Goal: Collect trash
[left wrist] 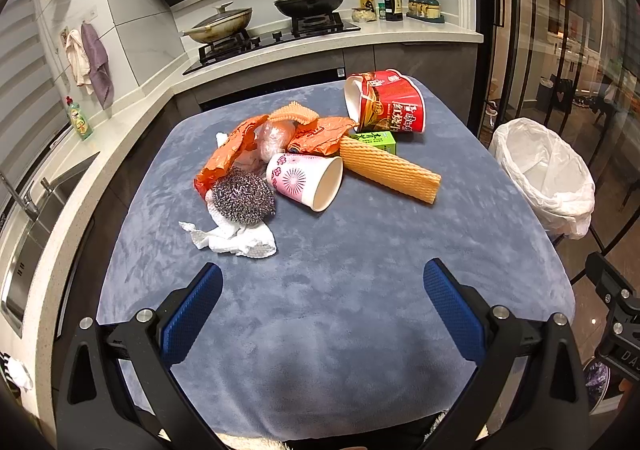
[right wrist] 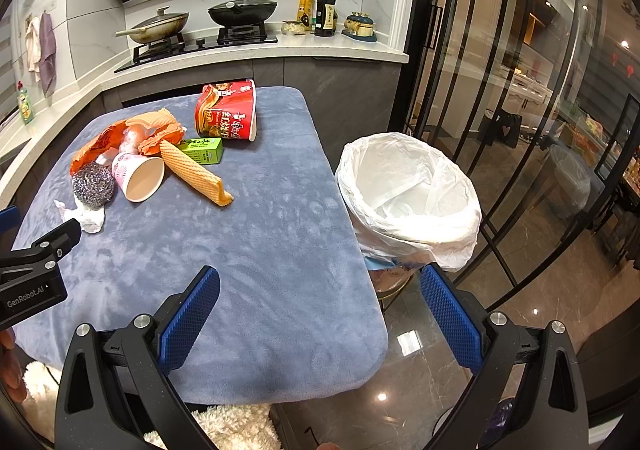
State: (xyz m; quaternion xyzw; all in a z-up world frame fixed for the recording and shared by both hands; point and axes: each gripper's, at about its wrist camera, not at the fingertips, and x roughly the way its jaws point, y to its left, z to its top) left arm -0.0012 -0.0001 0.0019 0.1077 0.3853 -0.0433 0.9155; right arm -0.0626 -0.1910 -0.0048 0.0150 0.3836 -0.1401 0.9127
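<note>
Blue-padded left hand-held gripper [left wrist: 323, 292] and right hand-held gripper [right wrist: 320, 292] were both spread wide, empty. We saw trash incl. a paper cup [left wrist: 306, 180] piled on the table [left wrist: 360, 250], w/ the lined bin [right wrist: 408, 194] beside it.

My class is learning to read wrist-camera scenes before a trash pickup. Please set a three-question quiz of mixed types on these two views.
1. True or false: the left gripper holds the steel scourer.
2. Which way does the paper cup lie? A upright, B on its side, C upside down.
3. Fill in: the bin has a white ____ liner.

Key: 1 false, both it and the right gripper are open and empty; 2 B; 3 plastic.
</note>
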